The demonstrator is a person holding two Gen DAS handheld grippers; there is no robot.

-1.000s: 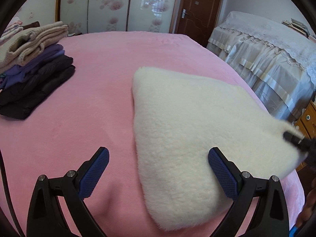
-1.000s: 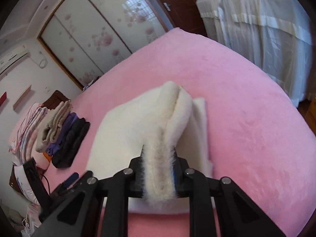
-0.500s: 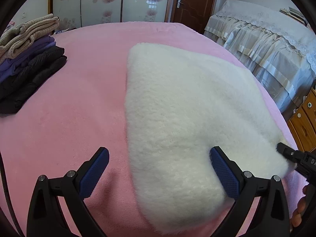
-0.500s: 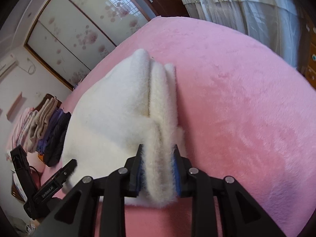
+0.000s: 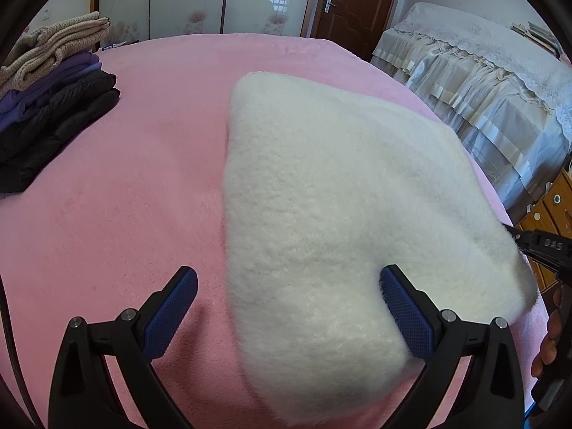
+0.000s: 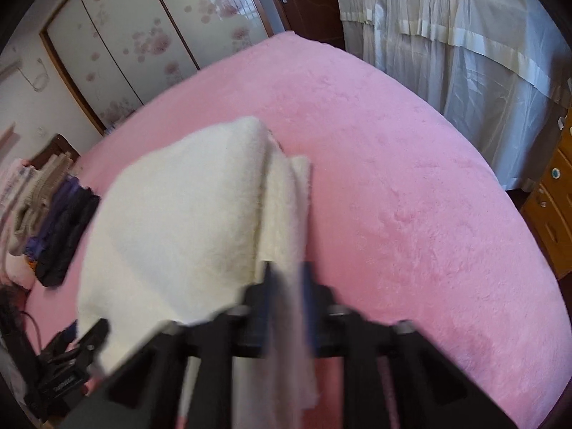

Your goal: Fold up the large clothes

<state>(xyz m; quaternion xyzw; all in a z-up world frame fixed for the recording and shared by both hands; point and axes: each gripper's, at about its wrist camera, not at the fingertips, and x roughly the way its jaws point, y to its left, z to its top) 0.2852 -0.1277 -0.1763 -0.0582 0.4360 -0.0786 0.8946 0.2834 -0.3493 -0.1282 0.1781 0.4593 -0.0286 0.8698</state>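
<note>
A folded white fleece garment [image 5: 332, 207] lies on the pink bed [image 5: 125, 196]. My left gripper [image 5: 286, 307] is open, with its jaws spread over the garment's near left edge and its right finger [image 5: 407, 318] pressed against the fleece. My right gripper [image 6: 286, 286] is shut on the garment's near right corner [image 6: 286, 236], and the view there is blurred by motion. The right gripper's tip [image 5: 543, 246] shows at the garment's right edge in the left wrist view.
A stack of folded clothes [image 5: 46, 107], beige, purple and black, sits at the bed's left side. A second bed with a white lace cover [image 5: 482, 82] stands to the right. A wooden drawer unit [image 5: 550, 207] is near the right edge.
My right gripper has pulled the garment's corner nearer and lower; the fleece has spread flatter on the bed. My left gripper stays open and has come closer over the garment.
</note>
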